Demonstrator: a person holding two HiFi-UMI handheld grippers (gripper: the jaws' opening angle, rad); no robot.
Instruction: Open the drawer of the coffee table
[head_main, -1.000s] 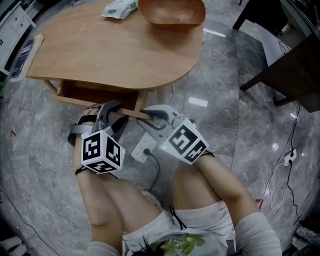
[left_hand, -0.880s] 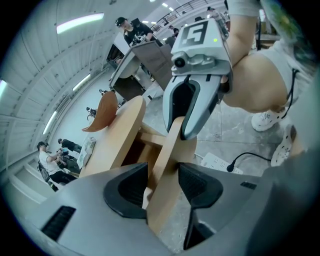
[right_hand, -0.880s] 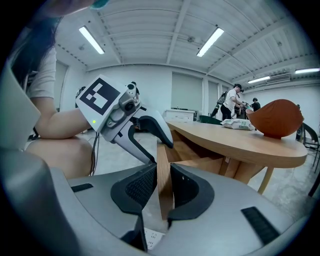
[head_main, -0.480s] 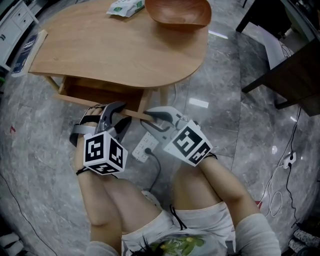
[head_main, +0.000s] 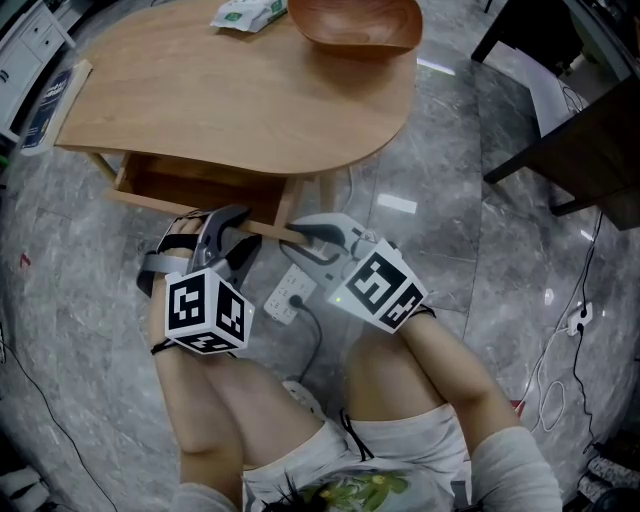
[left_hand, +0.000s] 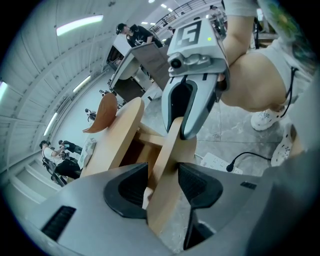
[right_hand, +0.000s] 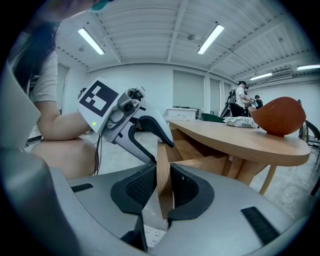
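Observation:
The wooden coffee table (head_main: 250, 100) has its drawer (head_main: 180, 188) pulled partly out at the front left. Both grippers hold the drawer front's upper edge, side by side. My left gripper (head_main: 235, 222) straddles the panel from the left, and the board (left_hand: 170, 165) fills the gap between its pads (left_hand: 131, 187). My right gripper (head_main: 300, 226) clamps the same board near its right end; in the right gripper view the thin edge (right_hand: 163, 165) is pinched between the pads. Each gripper shows in the other's view: the right gripper (left_hand: 187, 117), the left gripper (right_hand: 152, 140).
A brown wooden bowl (head_main: 355, 22) and a pack of wipes (head_main: 250, 12) lie on the tabletop's far side. A white power strip (head_main: 290, 292) with a plugged cable lies on the marble floor below the grippers. Dark furniture (head_main: 580, 130) stands at right; my knees are just behind.

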